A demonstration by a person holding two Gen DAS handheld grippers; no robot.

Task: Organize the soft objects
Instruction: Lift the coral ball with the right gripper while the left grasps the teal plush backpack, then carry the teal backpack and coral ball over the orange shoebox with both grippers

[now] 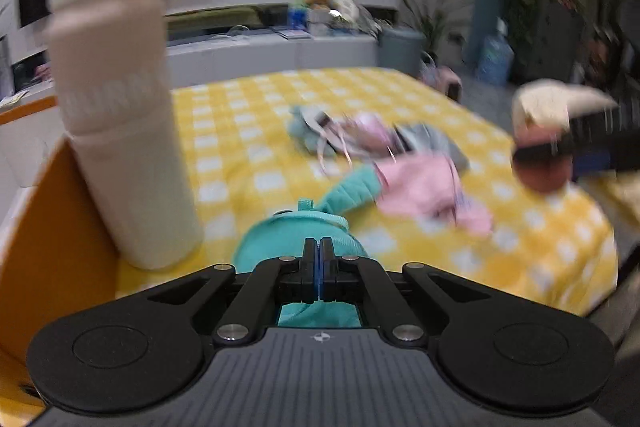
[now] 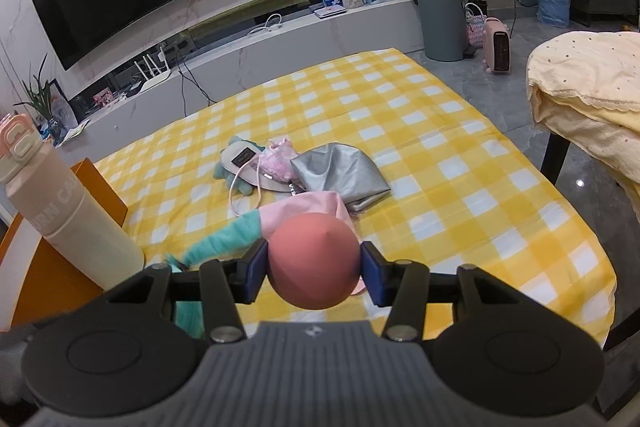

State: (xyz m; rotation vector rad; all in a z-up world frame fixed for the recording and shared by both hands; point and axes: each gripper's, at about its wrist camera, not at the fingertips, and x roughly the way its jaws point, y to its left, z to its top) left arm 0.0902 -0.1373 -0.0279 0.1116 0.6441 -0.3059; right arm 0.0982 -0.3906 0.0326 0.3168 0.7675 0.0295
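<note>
The left gripper (image 1: 319, 269) has its black fingers pressed together on a fold of the teal ribbed fabric piece (image 1: 298, 241), which bunches just ahead of the fingertips and trails away as a teal strip joined to pink cloth. The right gripper (image 2: 314, 269) pinches a smooth salmon-pink rounded soft ball (image 2: 313, 261) between its blue pads (image 2: 256, 273), held above the yellow-and-white checked tablecloth (image 2: 420, 155).

Further out on the cloth lie a silver-grey shiny fabric pouch (image 2: 340, 173), a small frilly pink pouch (image 2: 280, 159) and a teal plush toy (image 2: 236, 167) partly under a white tag, all touching in one heap. A tall cream plastic bottle (image 2: 72, 223) with a pink-and-cream lid stands upright beside an orange box (image 2: 60, 267) at the table's left edge.

The main risk appears to be the bottle: it stands just beside the left gripper, and dragging the teal-and-pink fabric toward the box could knock it over. The ball might also squirt out if the pads press off-centre.
</note>
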